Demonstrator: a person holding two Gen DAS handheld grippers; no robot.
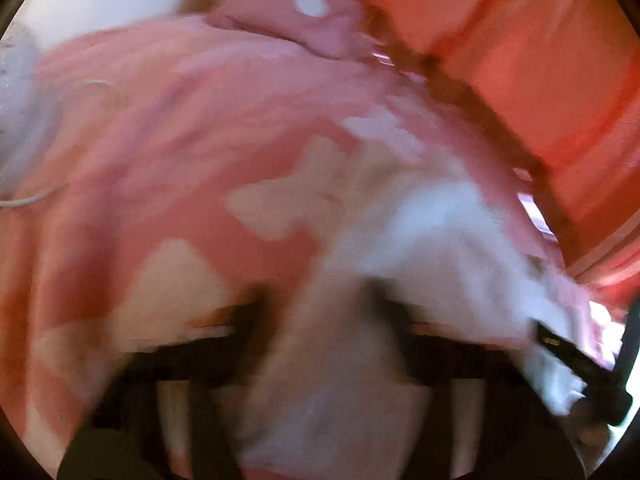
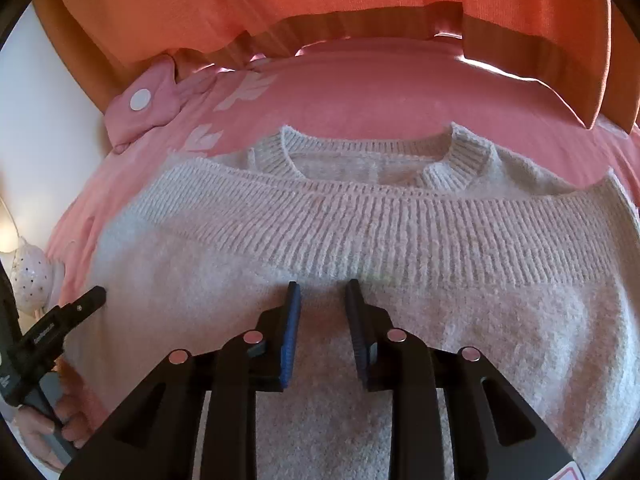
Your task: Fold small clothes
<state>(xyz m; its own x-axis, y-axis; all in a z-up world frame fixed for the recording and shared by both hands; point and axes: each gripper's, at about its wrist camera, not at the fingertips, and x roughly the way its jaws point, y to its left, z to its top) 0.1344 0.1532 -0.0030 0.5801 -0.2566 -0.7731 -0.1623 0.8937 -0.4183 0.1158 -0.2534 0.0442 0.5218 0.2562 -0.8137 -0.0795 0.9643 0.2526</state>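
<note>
A cream knit sweater (image 2: 360,240) lies on a pink bedspread (image 2: 360,92), its ribbed hem folded up close to the neckline. My right gripper (image 2: 323,294) hovers over the sweater's middle, its blue pads a little apart with nothing pinched between them. In the right wrist view my left gripper (image 2: 94,296) meets the sweater's left edge, held by a hand (image 2: 60,420). The left wrist view is blurred: a bunch of the sweater (image 1: 328,340) fills the gap between the fingers of my left gripper (image 1: 316,312). A black finger of the right gripper (image 1: 568,354) shows at the lower right.
The bedspread carries white shapes (image 1: 288,200). A pink flap with a round white button (image 2: 140,100) lies at the bed's far left corner. Orange fabric (image 2: 280,0) hangs along the far side. A white dotted object (image 2: 30,276) sits left of the bed.
</note>
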